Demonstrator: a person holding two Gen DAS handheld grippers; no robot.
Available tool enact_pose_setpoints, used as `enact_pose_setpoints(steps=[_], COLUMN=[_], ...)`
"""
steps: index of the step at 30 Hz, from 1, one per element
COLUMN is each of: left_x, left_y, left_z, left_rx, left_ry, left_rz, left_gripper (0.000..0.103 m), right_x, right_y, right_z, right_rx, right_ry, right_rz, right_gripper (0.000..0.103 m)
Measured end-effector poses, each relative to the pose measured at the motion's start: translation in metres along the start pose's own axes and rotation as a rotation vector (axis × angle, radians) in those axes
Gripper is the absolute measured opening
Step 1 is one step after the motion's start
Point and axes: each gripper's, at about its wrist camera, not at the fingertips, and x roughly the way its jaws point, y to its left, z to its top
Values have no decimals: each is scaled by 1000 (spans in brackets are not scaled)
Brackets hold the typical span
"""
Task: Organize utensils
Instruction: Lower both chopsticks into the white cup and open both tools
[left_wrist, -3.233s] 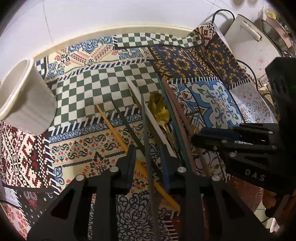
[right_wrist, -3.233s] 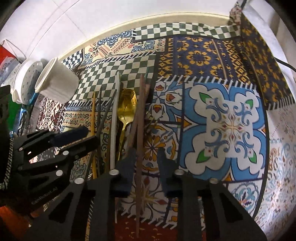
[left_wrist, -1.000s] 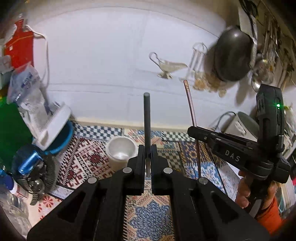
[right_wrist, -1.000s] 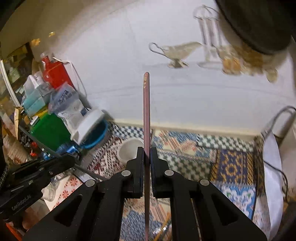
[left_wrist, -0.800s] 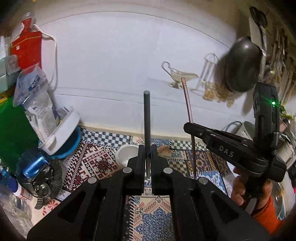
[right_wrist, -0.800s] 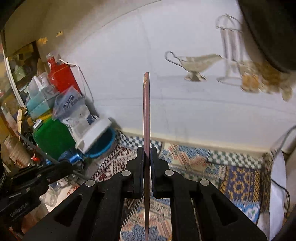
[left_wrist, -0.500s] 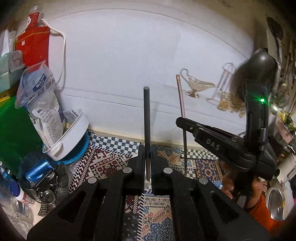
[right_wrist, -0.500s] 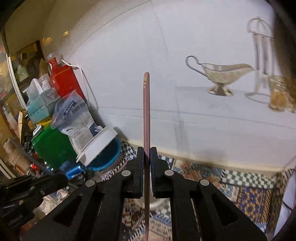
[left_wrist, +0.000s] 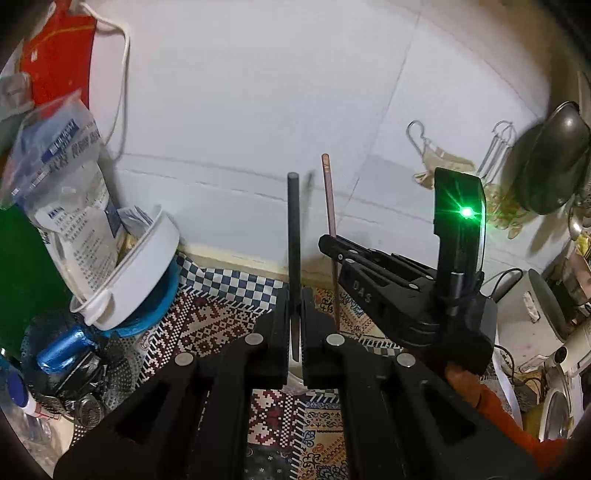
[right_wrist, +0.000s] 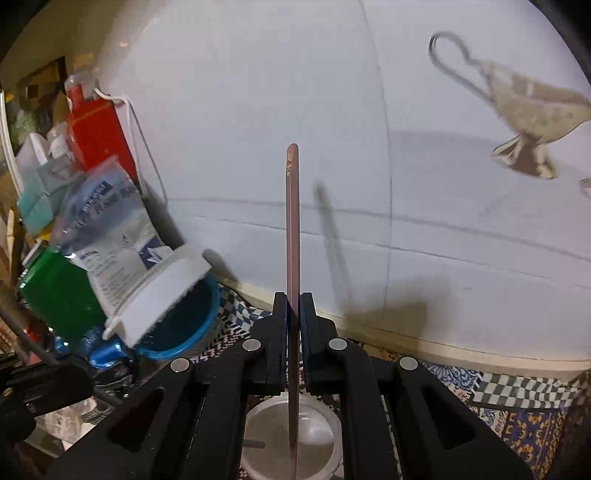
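Note:
My left gripper (left_wrist: 294, 314) is shut on a black chopstick (left_wrist: 294, 236) that stands upright between its fingers. My right gripper (right_wrist: 294, 314) is shut on a reddish-brown chopstick (right_wrist: 292, 229), also upright; its lower end hangs over the mouth of a white cup (right_wrist: 317, 435) below the fingers. In the left wrist view the right gripper (left_wrist: 332, 245) is just to the right, with the brown chopstick (left_wrist: 330, 199) in it. A sliver of the cup (left_wrist: 295, 373) shows between the left fingers.
A patterned cloth (left_wrist: 207, 321) covers the table. At the left stand a blue bowl with a white lid (right_wrist: 162, 306), a plastic bag (left_wrist: 70, 192), a green box (right_wrist: 55, 295) and a red carton (right_wrist: 99, 136). A white wall (right_wrist: 332, 110) is close behind. Appliances (left_wrist: 535, 306) stand at the right.
Both grippers have lifted their chopsticks off the cloth, turned them upright and moved left toward the white cup. The cup now lies directly under the right gripper.

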Motion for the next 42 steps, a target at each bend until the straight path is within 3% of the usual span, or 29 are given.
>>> enact_pose_setpoints(steps=[8,22,26,31,34,36,42], left_x=[41,74,72,60,47,40,5], left_y=[12,15,10,7,3,1,-13], left_z=[-11,-20,-22,-24,-24,-25,-26], left_rx=[-26,-45,-27,-22,-2,6,41], left_ry=[92,181,195,183,163,154,108], left_rz=[0,27,42,57,66,67,56], left_gripper=[3,4,8,23,30,30,33], right_x=[19,-5,-20,-42,-59,-69,-103], right_y=[-8,-7,-5,-3,-3,-2,2], right_z=[-22,-43,-43,-44,-44,-44,-44], right_rx=[-10,-22,-21,-26,-10,-8,-1], right_ry=[86,232,240,244,228,207,165], right_rz=[-8,22,32,48,53,40,15], right_gripper=[6,6,6,7,14,22,25])
